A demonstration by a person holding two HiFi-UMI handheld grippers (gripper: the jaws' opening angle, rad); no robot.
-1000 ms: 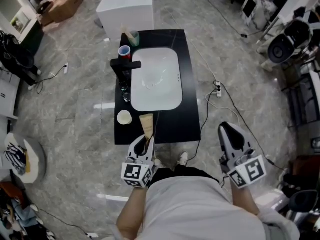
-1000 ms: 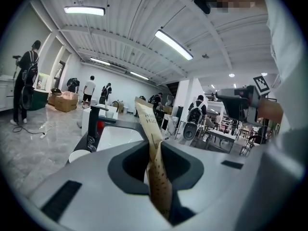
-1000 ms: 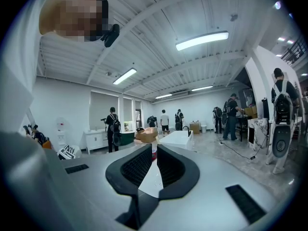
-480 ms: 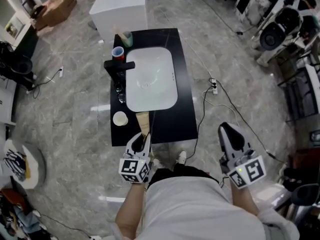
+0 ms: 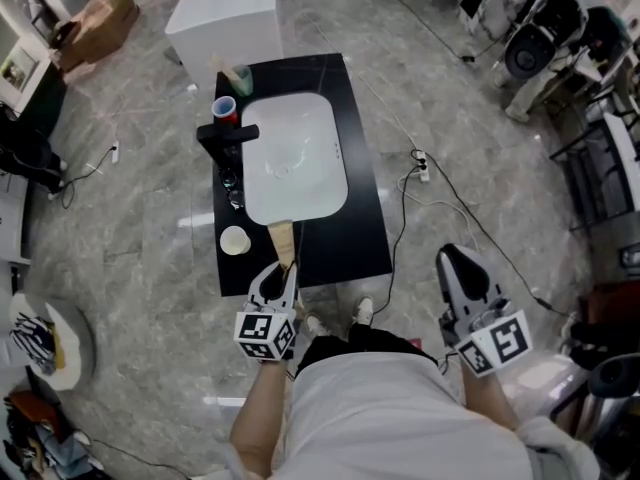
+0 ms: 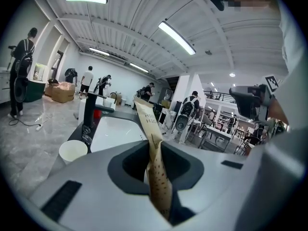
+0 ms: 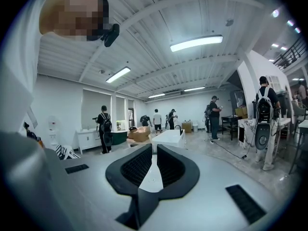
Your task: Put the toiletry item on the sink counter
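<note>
My left gripper [image 5: 283, 276] is shut on a tan toiletry tube [image 5: 283, 240], which points away from me over the near edge of the black sink counter [image 5: 350, 228]. In the left gripper view the tube [image 6: 153, 143] stands pinched between the jaws [image 6: 155, 165], its printed end up. The white basin [image 5: 292, 158] fills the counter's middle, and a black faucet [image 5: 224, 136] stands at its left. My right gripper [image 5: 463, 271] hangs over the floor to the right of the counter, shut, with nothing between its pads [image 7: 153, 163].
A white paper cup [image 5: 233, 240] stands on the counter's near left corner; a red cup [image 5: 224, 108] and a pale cup [image 5: 239, 76] stand at the far left. A white block [image 5: 222, 8] lies beyond the counter. Cables and a power strip [image 5: 421, 168] cross the floor at the right.
The counter has slid up and left in the head view. My left gripper has shifted slightly left with the tube still in it. The right gripper has kept its place.
</note>
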